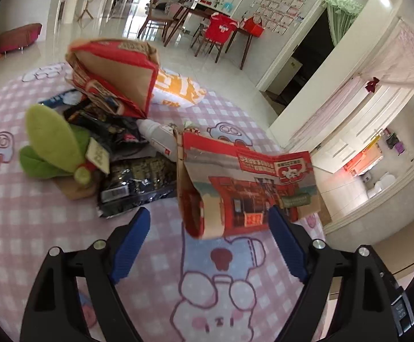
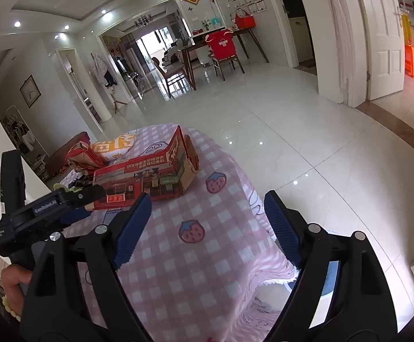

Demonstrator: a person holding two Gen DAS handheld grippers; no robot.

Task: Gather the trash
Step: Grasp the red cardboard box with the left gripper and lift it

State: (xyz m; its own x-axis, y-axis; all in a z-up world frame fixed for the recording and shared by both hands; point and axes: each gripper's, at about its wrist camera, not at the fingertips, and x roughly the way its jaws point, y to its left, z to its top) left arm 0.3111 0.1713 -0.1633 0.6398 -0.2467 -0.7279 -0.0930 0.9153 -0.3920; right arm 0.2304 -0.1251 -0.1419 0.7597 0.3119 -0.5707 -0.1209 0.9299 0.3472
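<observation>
Two grippers: both hover over a table draped in a pink checked cloth point(image 2: 207, 228), where household rubbish waits to be gathered
Left gripper point(image 1: 209, 222): jaws spread wide, nothing held; its right pad sits just beside the lower corner of a flattened red printed carton point(image 1: 249, 188), seemingly lined up to close on that edge
Right gripper point(image 2: 207, 208): fully open and empty, hanging over bare cloth near the table's corner, well apart from the pile, probably held back to leave the other hand room
Trash pile: an opened red cardboard box point(image 1: 115, 71) leans at the back; dark foil wrappers point(image 1: 138, 185), a white bottle point(image 1: 158, 136) and an orange-and-white packet point(image 1: 178, 88) crowd together beneath it
Bystander: a green plush toy point(image 1: 55, 148) rests against the wrappers; likely not rubbish
Bin: none in view
Progress: collection appears barely begun
</observation>
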